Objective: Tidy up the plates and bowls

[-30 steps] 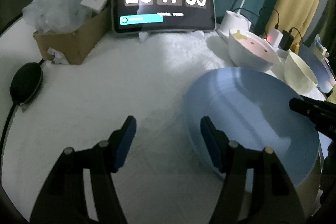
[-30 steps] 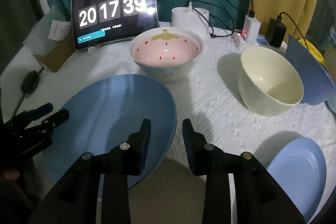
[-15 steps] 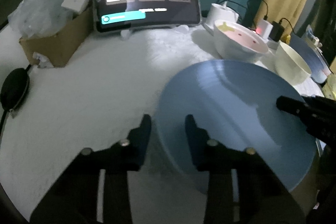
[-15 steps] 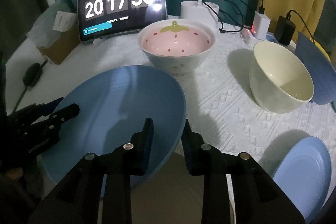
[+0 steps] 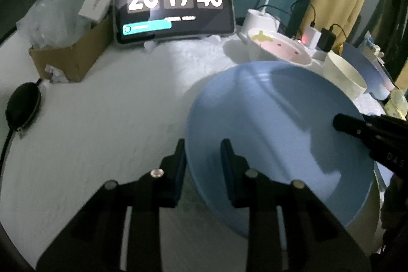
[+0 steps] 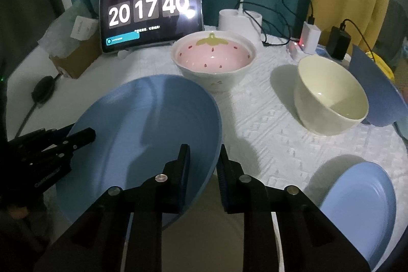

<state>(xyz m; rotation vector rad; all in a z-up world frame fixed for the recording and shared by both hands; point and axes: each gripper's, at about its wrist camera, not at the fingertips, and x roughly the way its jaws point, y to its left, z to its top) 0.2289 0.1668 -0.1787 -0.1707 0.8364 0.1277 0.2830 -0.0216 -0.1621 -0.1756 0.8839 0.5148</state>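
The left gripper (image 5: pixel 202 165) and right gripper (image 6: pixel 203 165) each pinch an opposite rim of the large blue plate (image 6: pixel 142 134) at the table's near edge, which looks light, stiff and smooth, so a firm rim hold on both sides seems safest.

Two low wrist views converge on one large blue plate (image 5: pixel 278 134) from opposite rims.

The left wrist camera looks along its fingers (image 5: pixel 227 162) from the plate's left edge, close and low over the white tablecloth (image 5: pixel 102 119), facing the tablet clock (image 5: pixel 174 4). The right wrist camera sits at the plate's (image 6: pixel 142 134) right edge, facing the same clock (image 6: pixel 149 17). Both views share the strawberry bowl (image 6: pixel 213 60), the cream bowl (image 6: pixel 329 98), and each other's gripper.
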